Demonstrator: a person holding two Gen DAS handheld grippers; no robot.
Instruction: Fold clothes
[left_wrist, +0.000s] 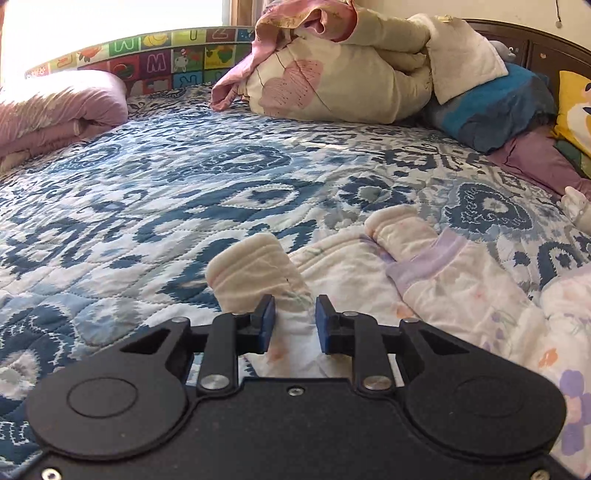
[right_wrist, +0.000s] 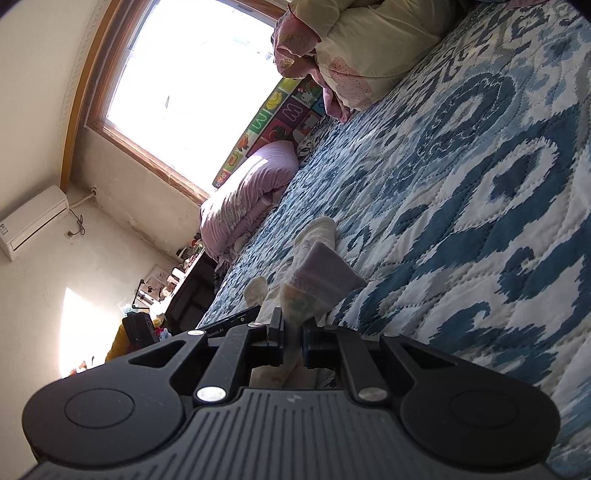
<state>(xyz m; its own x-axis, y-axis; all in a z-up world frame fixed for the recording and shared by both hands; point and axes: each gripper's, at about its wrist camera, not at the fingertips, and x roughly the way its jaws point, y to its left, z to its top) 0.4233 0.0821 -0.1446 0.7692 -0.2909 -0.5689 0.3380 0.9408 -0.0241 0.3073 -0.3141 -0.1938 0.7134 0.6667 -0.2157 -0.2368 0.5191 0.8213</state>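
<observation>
A small pale floral garment with cream ribbed cuffs and a lilac band lies on the blue patterned bedspread. My left gripper is shut on one leg of it, just behind its cream cuff, which sticks up past the pads. A second cuffed leg lies to the right. In the right wrist view, tilted sideways, my right gripper is shut on the garment's lilac-banded edge, lifted above the bedspread. Another cream cuff lies beyond.
A folded cream and pink quilt and a blue pillow sit at the bed's head. A rolled lilac duvet lies far left by an alphabet mat. A window and an air conditioner are on the wall.
</observation>
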